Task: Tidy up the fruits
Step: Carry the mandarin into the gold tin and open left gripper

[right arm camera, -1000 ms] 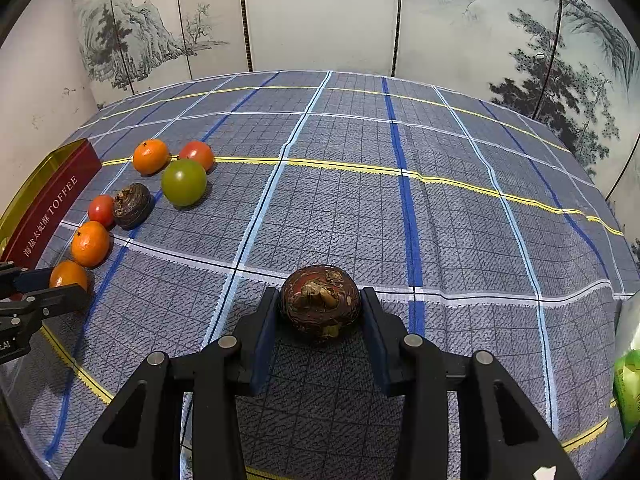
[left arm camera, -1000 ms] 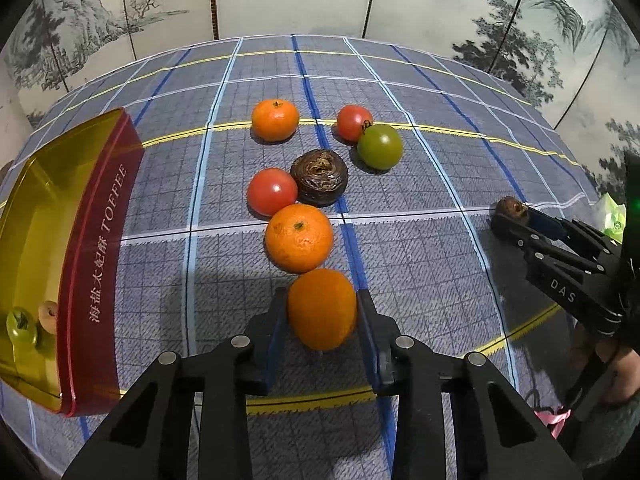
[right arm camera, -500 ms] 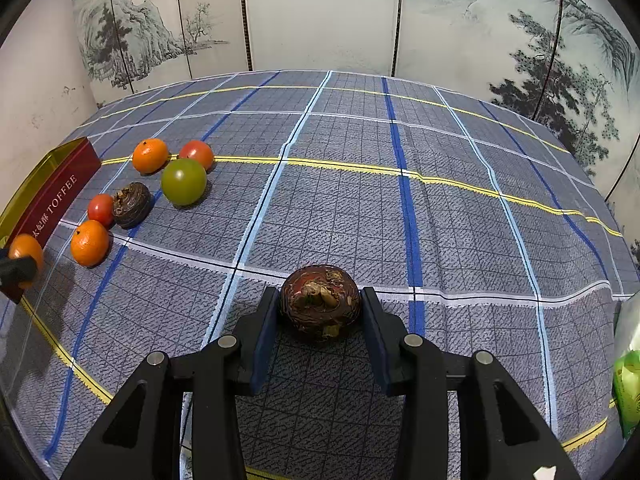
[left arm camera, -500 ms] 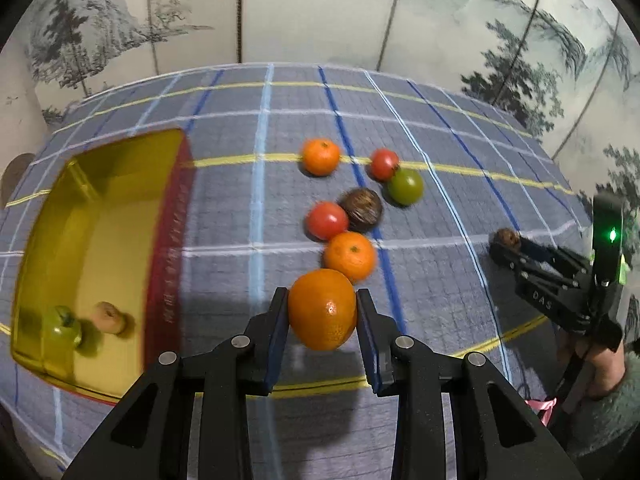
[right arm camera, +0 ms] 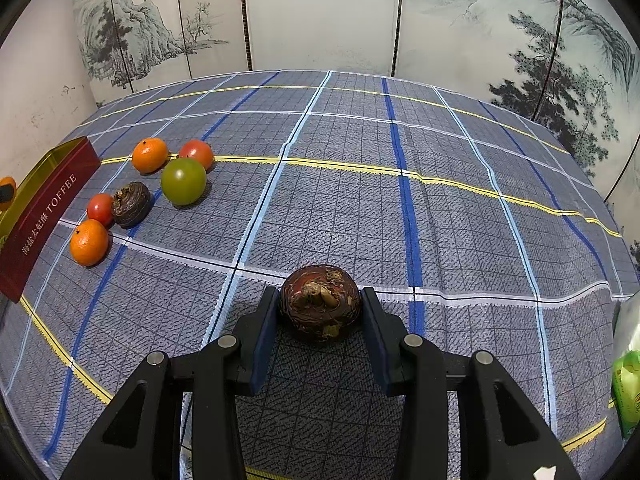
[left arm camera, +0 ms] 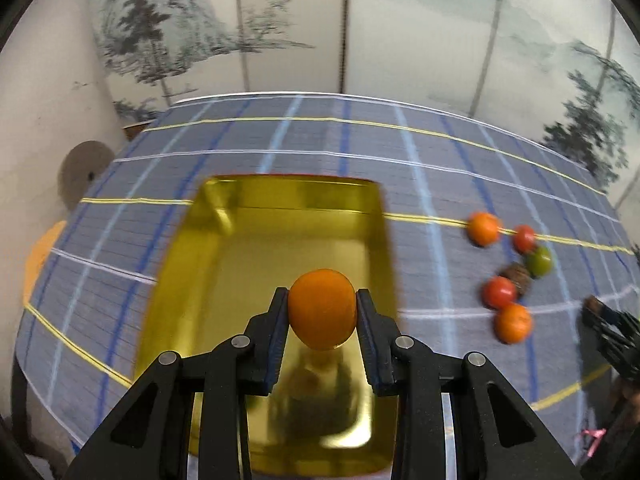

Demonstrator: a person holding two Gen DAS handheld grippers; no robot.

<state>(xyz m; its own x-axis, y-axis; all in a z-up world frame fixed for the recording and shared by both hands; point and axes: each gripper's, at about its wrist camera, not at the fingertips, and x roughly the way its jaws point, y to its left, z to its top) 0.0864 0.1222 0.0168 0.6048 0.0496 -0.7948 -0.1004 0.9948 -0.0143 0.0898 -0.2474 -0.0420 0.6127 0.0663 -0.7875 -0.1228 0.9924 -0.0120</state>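
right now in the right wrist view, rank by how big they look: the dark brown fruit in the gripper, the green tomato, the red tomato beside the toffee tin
1. Dark brown wrinkled fruit, though nearest the camera, so unsure.
2. Round green tomato.
3. Small red tomato, clearly smallest.

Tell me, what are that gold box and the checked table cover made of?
The gold box looks like metal tin: its glossy inside mirrors light, and its red outer wall is printed TOFFEE. The table cover seems woven cloth: matte, visibly textured, slightly wrinkled.
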